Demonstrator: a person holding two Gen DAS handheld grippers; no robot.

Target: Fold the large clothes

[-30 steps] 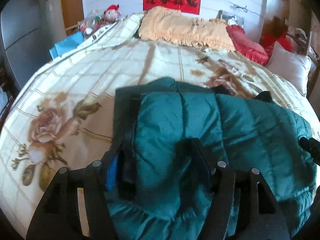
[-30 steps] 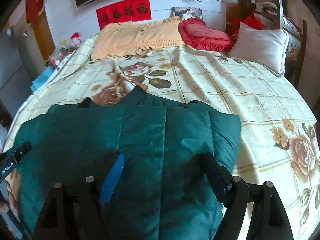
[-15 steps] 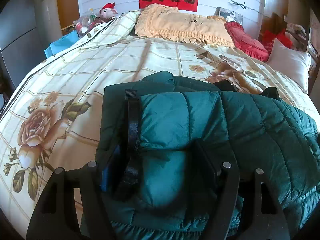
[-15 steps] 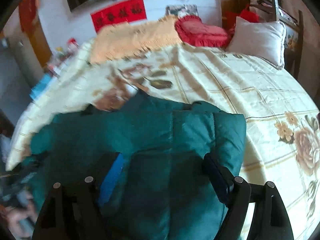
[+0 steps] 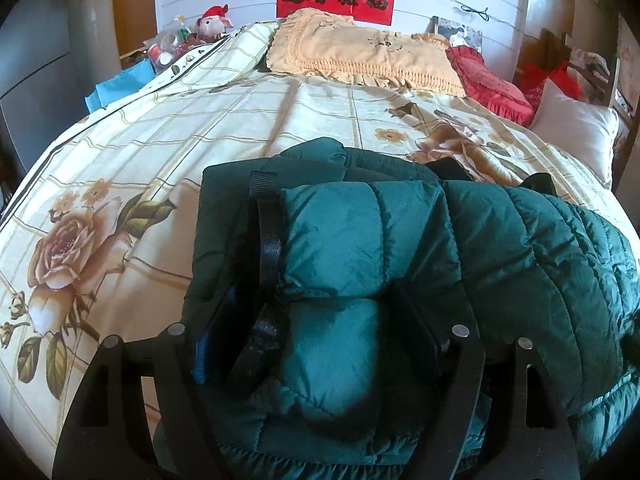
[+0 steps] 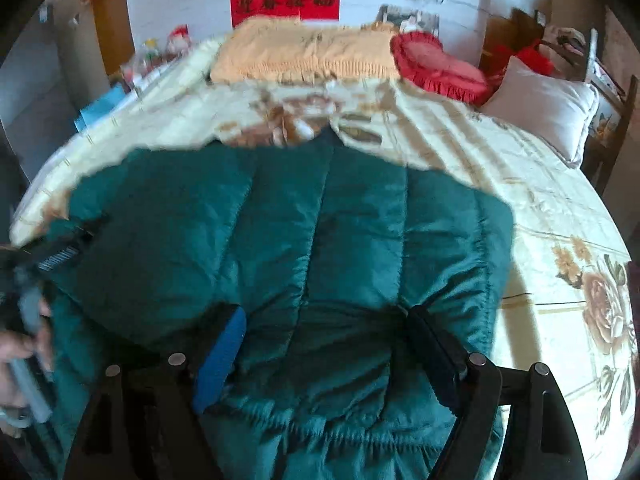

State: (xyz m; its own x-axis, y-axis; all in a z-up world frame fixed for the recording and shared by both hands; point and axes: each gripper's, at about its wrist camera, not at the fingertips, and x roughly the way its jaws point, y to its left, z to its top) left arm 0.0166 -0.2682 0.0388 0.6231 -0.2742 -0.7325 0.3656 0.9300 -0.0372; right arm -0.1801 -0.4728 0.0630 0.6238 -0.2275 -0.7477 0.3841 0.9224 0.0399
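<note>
Change: over the last second the left gripper [image 5: 316,320] has drawn nearer the jacket [image 5: 400,264], which now fills more of its view; the right wrist view has turned blurred, so that hand is on the move.
Left side: the left gripper's jaws are spread wide around a puffy folded sleeve or edge of the jacket, a black strap [image 5: 266,240] running along the fabric just inside the left jaw; I cannot tell whether they are pressing it.
Jacket: green, quilted, partly folded, lying on the flowered bed cover [image 5: 120,152] at the near edge of the bed, its long axis running across from one gripper to the other.
Right side: the right gripper [image 6: 320,352] has its jaws wide too, straddling the jacket's hem [image 6: 340,420], without a clear pinch.
Next move, as I judge: the jacket lies straight ahead of both; each hand is nearest its own end.
</note>
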